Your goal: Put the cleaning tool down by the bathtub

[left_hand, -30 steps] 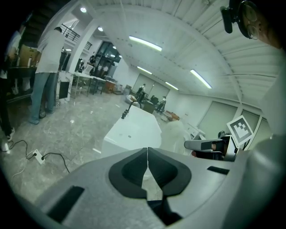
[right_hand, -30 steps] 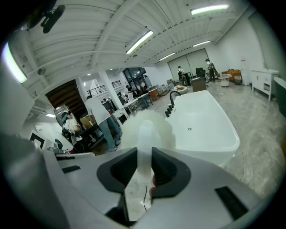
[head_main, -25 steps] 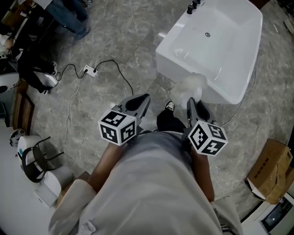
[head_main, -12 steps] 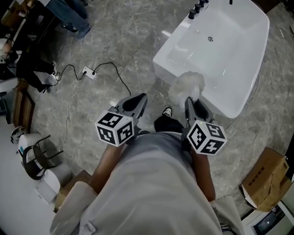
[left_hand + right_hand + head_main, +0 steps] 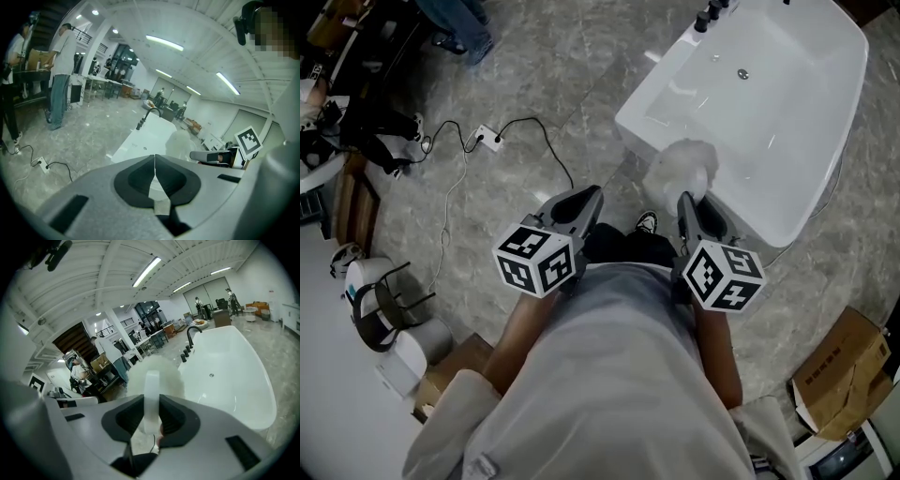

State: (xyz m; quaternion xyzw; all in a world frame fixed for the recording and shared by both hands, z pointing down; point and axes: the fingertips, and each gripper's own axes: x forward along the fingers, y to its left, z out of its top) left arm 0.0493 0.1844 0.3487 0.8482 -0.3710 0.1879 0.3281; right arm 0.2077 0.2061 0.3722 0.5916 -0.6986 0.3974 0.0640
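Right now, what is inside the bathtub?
The bathtub holds nothing visible except its drain; the basin is bare white. The fluffy cleaning tool, gripped by the right claw, covers the near corner, so that part is unseen.

Right claw [image 5: 151,403] clamped on the cleaning tool [image 5: 165,373]
Both jaws press its flat white handle; its fluffy white head stands just past the jaw tips. The white bathtub [image 5: 229,380] lies ahead to the claw's right, a black faucet [image 5: 191,335] at its far end.
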